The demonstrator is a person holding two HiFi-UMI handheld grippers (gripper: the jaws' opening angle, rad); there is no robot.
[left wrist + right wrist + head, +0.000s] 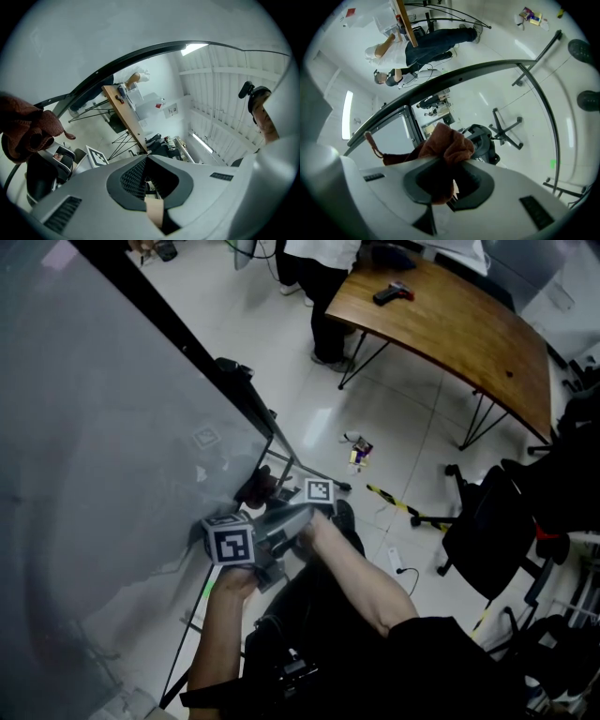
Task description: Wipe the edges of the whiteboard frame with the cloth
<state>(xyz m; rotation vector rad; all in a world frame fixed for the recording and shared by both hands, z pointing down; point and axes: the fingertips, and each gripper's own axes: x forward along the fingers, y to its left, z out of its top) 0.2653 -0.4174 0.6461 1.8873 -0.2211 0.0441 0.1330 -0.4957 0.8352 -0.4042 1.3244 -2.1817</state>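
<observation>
Right gripper (449, 163), jaws clamped on bunched reddish-brown cloth (446, 146), which sits by the lower corner of the black whiteboard frame (180, 329), contact not discernible; left gripper (147, 157), jaws together on nothing, just beside it

The whiteboard (94, 474) runs off the head view's left and top edges. The cloth (255, 486) is only a dark scrap there, and in the left gripper view the left edge slices it. Its lower folds vanish between the right hand-held gripper's (443, 161) jaws. The standing person (319, 287) is cut off at the top, legs only. The floor litter (359, 451) is too small to name.
</observation>
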